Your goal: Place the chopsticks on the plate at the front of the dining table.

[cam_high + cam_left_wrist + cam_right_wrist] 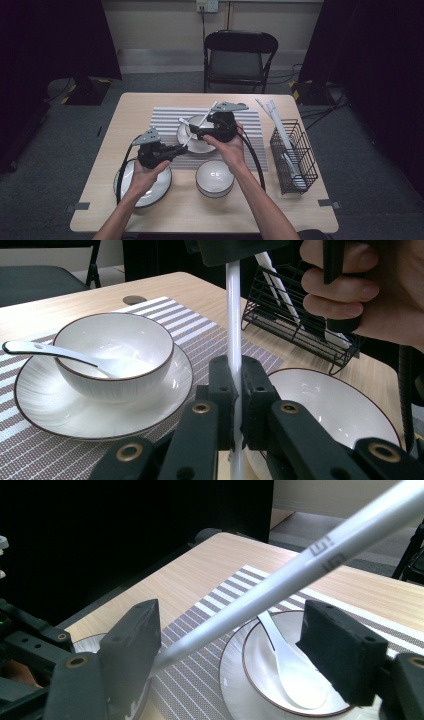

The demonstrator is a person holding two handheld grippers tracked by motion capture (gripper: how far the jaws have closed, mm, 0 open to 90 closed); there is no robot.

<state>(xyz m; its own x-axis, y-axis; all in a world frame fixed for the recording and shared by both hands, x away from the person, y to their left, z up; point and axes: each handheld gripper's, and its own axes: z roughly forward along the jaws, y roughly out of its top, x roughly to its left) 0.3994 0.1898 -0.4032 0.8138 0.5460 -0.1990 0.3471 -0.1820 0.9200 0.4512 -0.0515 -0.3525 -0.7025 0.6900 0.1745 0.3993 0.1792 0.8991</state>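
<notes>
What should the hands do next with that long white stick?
Probably draw the right gripper back, clear of the stick. The left gripper is shut on it, while the right jaws stand wide with the stick passing loosely between them, so the handover looks done. Then the left hand could carry it to the mat beside the bowl with the spoon.

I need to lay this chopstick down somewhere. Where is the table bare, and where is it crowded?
Bare wood runs along the table's left edge, beside the striped mat and above the plate, and along the near edge below the empty bowl. The middle is crowded: the bowl with the spoon and both hands. The wire basket fills the right side.
</notes>
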